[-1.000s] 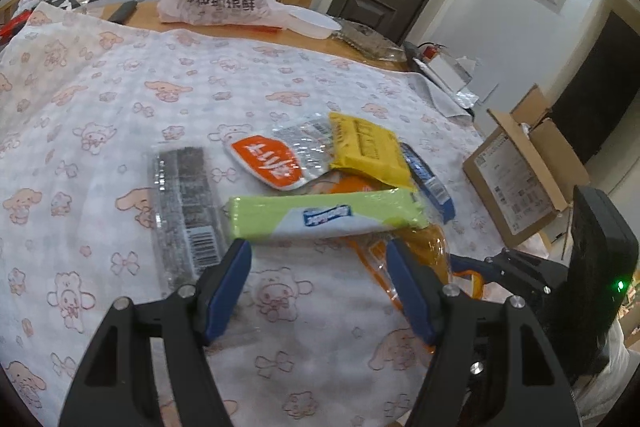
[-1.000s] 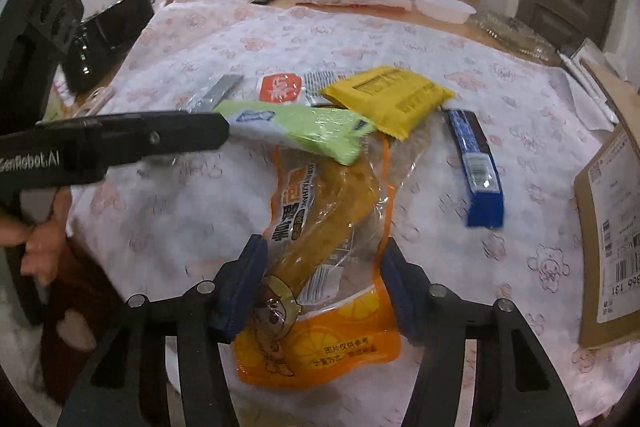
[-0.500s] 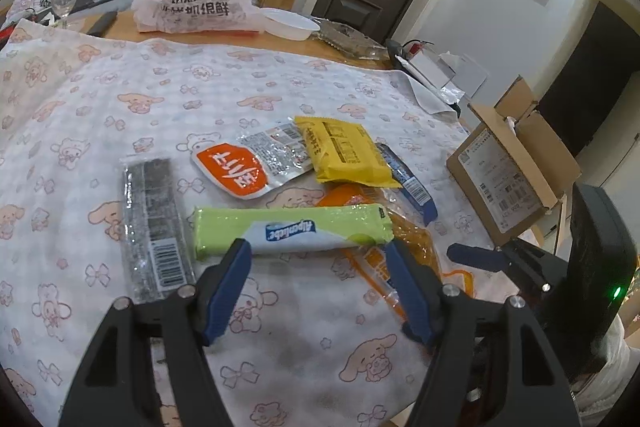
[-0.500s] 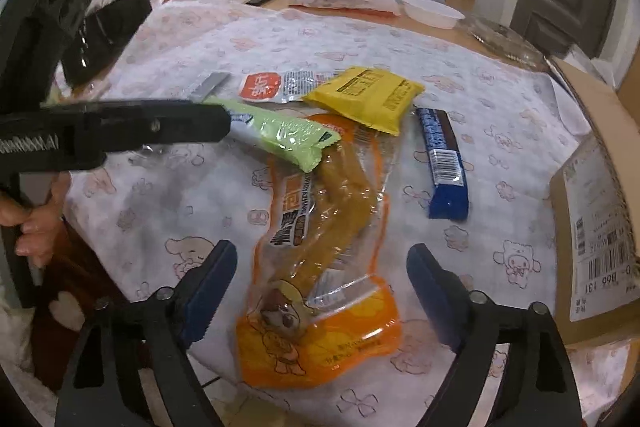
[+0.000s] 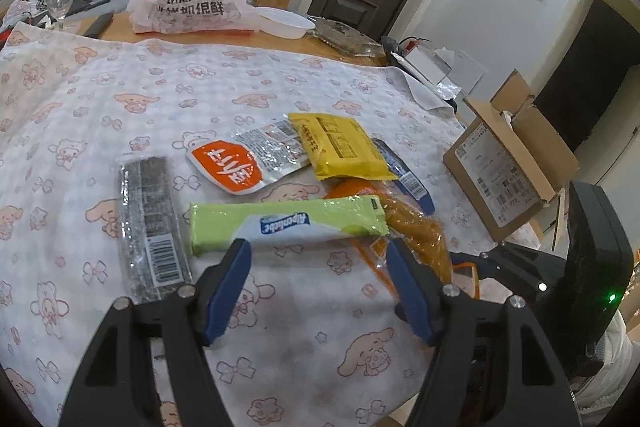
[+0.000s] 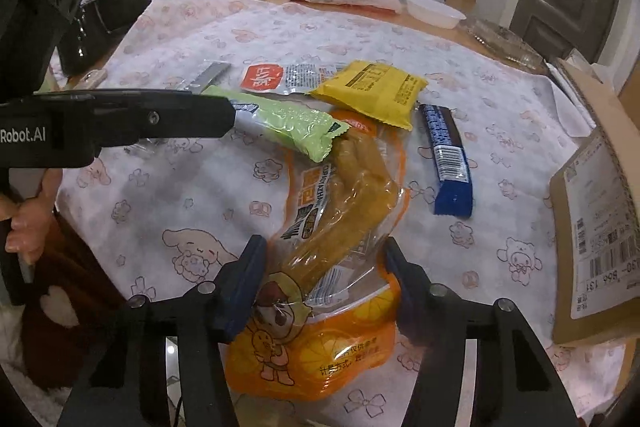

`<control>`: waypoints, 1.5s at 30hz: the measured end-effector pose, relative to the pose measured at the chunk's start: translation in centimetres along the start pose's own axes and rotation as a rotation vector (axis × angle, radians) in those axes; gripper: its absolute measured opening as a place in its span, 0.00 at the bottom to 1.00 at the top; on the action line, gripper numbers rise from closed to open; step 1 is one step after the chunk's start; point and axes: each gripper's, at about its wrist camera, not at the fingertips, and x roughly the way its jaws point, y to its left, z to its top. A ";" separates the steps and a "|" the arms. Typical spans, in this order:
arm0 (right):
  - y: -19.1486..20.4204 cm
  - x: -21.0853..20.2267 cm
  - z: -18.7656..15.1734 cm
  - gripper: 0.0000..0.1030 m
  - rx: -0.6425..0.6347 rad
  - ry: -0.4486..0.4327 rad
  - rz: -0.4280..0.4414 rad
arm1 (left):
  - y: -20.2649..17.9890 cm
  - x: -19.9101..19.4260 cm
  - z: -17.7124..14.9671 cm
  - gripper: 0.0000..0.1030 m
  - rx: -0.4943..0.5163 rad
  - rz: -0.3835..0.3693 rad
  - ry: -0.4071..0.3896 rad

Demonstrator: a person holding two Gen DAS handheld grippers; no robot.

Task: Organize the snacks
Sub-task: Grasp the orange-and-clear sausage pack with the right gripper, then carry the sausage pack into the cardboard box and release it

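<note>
My right gripper (image 6: pixel 324 267) has just been closing, and its blue pads now press the two sides of the orange and clear plastic pouch of yellow dried fruit strips (image 6: pixel 340 211), which lies flat on the white tablecloth printed with pink cartoon dogs (image 6: pixel 192 203). My left gripper (image 5: pixel 318 267) hangs with its jaws apart and nothing between them, its tips just short of the long lime-green wrapped bar (image 5: pixel 284 223). That bar rests across the far end of the orange pouch. Beyond it lie a silver foil sachet with an orange label (image 5: pixel 248 163) and a yellow rectangular packet (image 5: pixel 340 145), whose edge overlaps the sachet. A dark blue wrapped bar (image 6: pixel 446 159) sits just beside the pouch, and a dark speckled strip pack with a barcode (image 5: pixel 150 215) lies near the green bar's other end. An open brown cardboard box (image 5: pixel 508 171) stands off the table's edge.
</note>
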 end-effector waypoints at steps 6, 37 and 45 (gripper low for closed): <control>-0.9 -2.3 -0.1 0.51 0.025 -0.036 0.020 | -1.3 -0.3 0.1 0.65 0.015 -0.056 -0.001; -1.2 -11.8 4.4 0.51 -0.029 -0.323 0.172 | -9.9 -5.2 6.3 0.52 0.094 -0.234 -0.136; -7.8 -17.3 3.5 0.52 -0.013 -0.443 0.126 | -19.1 -5.6 10.3 0.51 0.222 -0.210 -0.168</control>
